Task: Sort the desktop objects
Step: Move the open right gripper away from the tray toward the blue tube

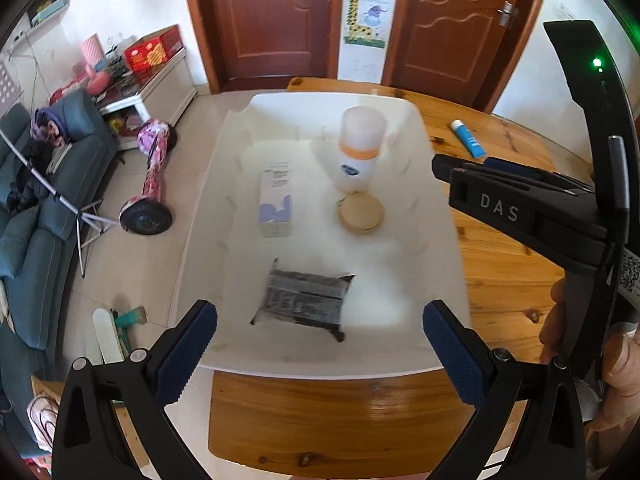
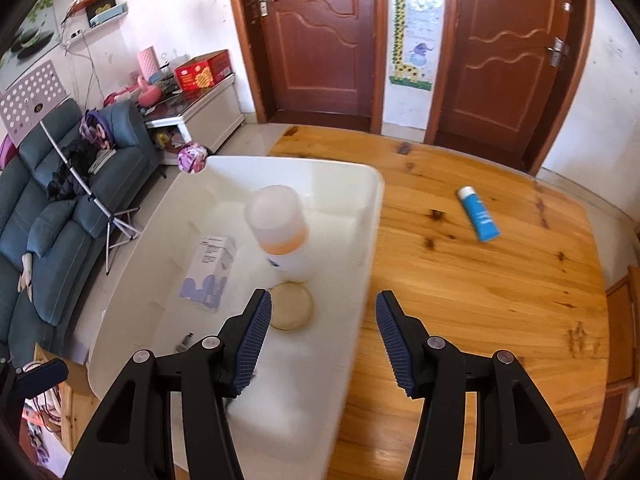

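Behind right finger, dark packet (image 1: pixel 305 299) half-hidden

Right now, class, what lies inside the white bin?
Inside the white bin: an upright bottle, a round tin, a flat box and a dark packet. Anything under them is hidden.

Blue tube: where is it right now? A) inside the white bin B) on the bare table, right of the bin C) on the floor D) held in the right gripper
B: the blue tube lies on the wooden table, apart from the white bin. The right gripper and the left gripper are both open and hold nothing.
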A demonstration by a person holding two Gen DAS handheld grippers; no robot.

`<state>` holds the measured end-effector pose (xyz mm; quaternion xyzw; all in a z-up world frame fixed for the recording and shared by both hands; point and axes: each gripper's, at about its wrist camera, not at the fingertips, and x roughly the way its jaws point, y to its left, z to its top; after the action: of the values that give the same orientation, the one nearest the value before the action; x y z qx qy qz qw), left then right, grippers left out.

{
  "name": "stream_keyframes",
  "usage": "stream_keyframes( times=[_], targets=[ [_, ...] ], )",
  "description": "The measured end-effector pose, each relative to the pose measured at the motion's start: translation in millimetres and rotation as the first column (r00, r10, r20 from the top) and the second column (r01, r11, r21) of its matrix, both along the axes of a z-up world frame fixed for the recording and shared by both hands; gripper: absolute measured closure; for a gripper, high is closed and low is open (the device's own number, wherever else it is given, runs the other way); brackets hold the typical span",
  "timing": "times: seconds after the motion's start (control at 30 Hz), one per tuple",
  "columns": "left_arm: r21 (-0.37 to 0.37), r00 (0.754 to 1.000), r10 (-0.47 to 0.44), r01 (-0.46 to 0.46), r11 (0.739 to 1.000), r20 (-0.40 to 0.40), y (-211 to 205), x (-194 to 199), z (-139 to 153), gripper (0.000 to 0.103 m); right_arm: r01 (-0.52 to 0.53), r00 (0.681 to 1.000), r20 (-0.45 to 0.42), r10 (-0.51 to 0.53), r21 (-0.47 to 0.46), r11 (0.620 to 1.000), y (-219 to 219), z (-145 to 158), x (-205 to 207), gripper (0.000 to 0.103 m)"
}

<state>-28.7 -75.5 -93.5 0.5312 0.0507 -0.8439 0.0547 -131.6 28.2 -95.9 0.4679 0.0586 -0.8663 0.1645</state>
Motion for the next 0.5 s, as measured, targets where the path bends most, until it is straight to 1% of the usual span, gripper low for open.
stream_keyframes(
  times=[0.23, 0.3, 0.37, 0.5],
  targets=[
    [-0.018, 0.999, -0.049, 0.048, 0.999, -0.007, 38.3, -4.0, 7.6, 0.000, 0.051, 0.999, -0.015, -0.051, 0.000, 0.999, 45.4, 12.8, 6.8, 0.049],
    [-0.051, 0.999, -0.049, 0.049, 0.997, -0.005, 50.4, -6.5, 8.8, 0.000, 0.063, 0.998, -0.018, -0.063, 0.001, 0.998, 58.0, 15.4, 8.6, 0.049],
    [-0.067, 0.998, -0.056, 0.055, 0.996, -0.007, 61.1, -9.0, 9.9, 0.000, 0.072, 0.997, -0.017, -0.072, 0.002, 0.997, 69.0, 16.8, 9.5, 0.049],
    [-0.054, 0.996, -0.083, 0.084, 0.995, 0.004, 85.4, -16.6, 9.0, 0.000, 0.094, 0.995, -0.019, -0.094, 0.000, 0.996, 96.9, 19.9, 11.6, 0.049]
  ],
)
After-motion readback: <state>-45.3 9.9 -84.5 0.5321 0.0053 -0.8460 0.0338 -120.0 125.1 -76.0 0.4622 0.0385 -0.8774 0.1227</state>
